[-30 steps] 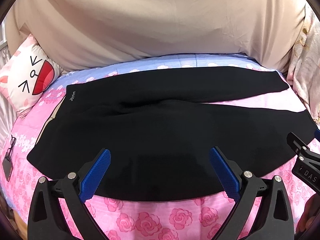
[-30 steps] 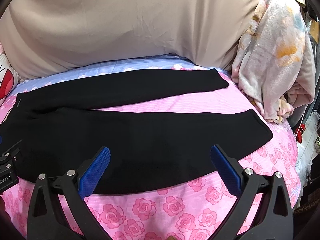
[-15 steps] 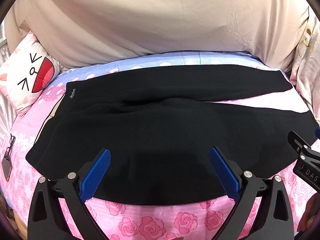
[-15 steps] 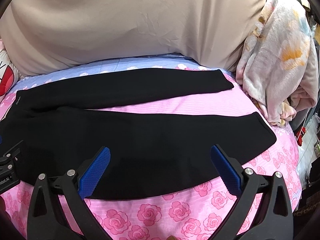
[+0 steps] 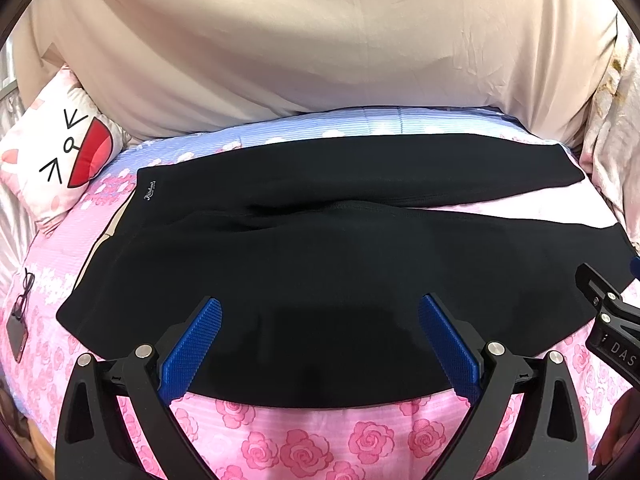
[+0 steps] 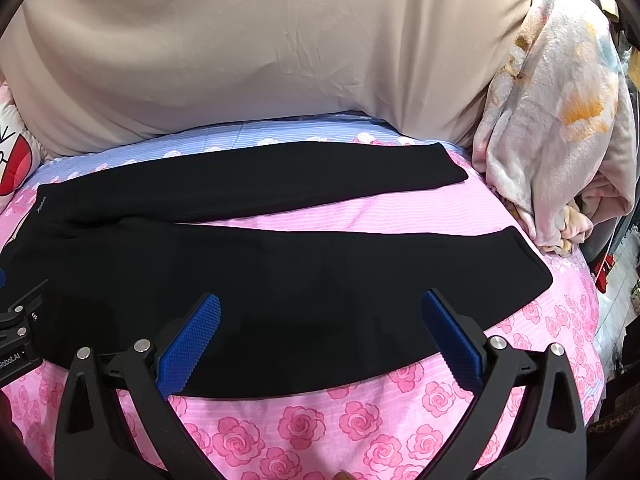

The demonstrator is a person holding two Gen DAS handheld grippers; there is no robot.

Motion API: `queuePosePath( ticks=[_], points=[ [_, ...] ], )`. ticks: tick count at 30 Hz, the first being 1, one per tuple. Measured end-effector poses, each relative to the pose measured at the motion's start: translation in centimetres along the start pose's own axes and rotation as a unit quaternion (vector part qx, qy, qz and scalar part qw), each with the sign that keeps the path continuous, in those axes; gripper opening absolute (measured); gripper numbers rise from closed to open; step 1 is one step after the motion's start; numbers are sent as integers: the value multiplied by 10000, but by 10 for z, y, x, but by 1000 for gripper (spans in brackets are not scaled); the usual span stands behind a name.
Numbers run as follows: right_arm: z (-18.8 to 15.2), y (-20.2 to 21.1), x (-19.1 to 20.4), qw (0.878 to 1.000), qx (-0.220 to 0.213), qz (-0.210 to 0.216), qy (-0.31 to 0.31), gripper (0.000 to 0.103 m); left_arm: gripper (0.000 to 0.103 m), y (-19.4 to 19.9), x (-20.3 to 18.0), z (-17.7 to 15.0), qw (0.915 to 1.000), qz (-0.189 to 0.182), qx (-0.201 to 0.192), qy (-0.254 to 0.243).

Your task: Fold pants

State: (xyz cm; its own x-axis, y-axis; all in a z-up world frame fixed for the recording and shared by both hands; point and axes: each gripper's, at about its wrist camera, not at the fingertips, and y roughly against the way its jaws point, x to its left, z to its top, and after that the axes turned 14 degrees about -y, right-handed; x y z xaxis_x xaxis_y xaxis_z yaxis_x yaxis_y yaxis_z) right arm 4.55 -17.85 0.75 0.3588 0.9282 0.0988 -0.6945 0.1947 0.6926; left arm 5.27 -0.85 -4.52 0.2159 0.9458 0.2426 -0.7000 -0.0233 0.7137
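Note:
Black pants (image 5: 320,264) lie flat on the pink rose bedsheet, waistband at the left with a small white logo (image 5: 150,191), both legs running right and spread apart. They also show in the right wrist view (image 6: 304,280), leg ends at the right. My left gripper (image 5: 320,340) is open and empty, its blue pads (image 5: 192,350) over the near edge of the near leg by the hip. My right gripper (image 6: 320,340) is open and empty over the near edge of the same leg, further right. Each gripper's body shows at the edge of the other's view.
A beige cloth (image 5: 320,40) covers the wall behind the bed. A cartoon pillow (image 5: 56,156) lies at the far left. A crumpled floral blanket (image 6: 560,112) is heaped at the right. A phone with a cord (image 5: 18,332) lies near the left bed edge.
Both grippers have moved slightly forward and down toward the near edge of the pants. Both stay open. The pants have not moved.

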Motion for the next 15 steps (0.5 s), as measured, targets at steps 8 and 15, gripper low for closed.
queuePosePath(
  ticks=[8,15],
  points=[
    [0,0,1,10000,13,0,3,98,97,1,-1,1,10000,30,1,-1],
    [-2,1,0,10000,16,12,-12,98,97,0,-1,1,10000,47,27,-10]
  ],
)
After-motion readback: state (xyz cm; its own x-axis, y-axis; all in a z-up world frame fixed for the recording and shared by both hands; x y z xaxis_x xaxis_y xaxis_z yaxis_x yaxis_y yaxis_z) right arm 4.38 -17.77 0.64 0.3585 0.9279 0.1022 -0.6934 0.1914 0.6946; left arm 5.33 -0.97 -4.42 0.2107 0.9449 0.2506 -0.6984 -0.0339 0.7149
